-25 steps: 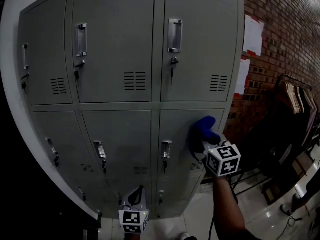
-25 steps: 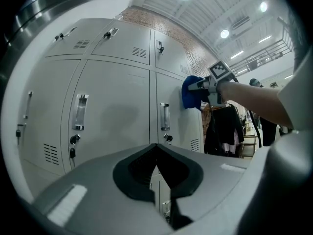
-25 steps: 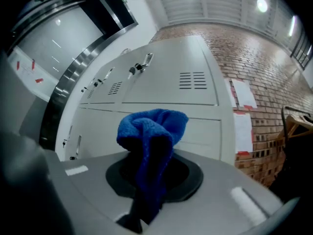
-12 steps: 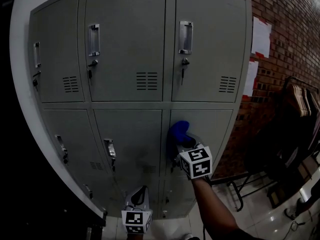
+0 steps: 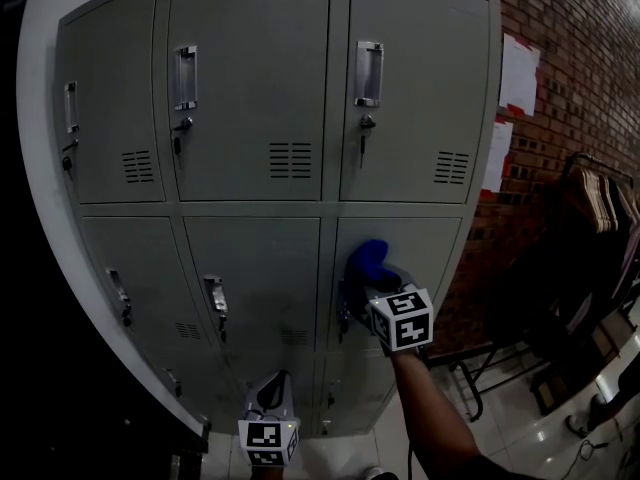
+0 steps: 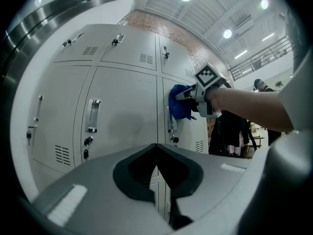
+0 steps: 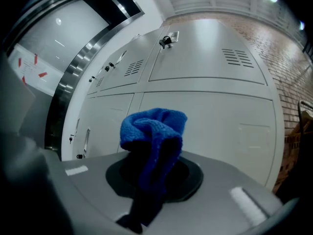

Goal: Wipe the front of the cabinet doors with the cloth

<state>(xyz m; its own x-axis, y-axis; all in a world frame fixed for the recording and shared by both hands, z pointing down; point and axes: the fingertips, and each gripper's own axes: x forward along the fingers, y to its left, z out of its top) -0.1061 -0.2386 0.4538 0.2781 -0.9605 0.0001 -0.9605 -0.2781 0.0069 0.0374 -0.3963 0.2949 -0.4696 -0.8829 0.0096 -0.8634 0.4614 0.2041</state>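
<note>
A grey locker cabinet (image 5: 250, 88) fills the head view, with two rows of doors that have handles and keys. A bunched blue cloth (image 5: 367, 260) presses on the lower right door (image 5: 430, 248), just right of its handle. My right gripper (image 5: 374, 280) is shut on the blue cloth (image 7: 154, 131), which sticks up out of its jaws. My left gripper (image 5: 274, 386) hangs low in front of the cabinet's bottom, shut and holding nothing. The left gripper view shows its closed tips (image 6: 157, 147) and, beyond them, the cloth (image 6: 180, 102) on the door.
A brick wall (image 5: 560, 88) with white paper sheets (image 5: 513, 73) stands right of the cabinet. A rack of hanging clothes (image 5: 595, 203) is further right, above a shiny tiled floor (image 5: 520, 428). Door handles (image 5: 368, 73) and keys stick out of the door fronts.
My right gripper slid the cloth left across the lower right door toward its handle, then a little back to the right. The left gripper stayed low and shut.
</note>
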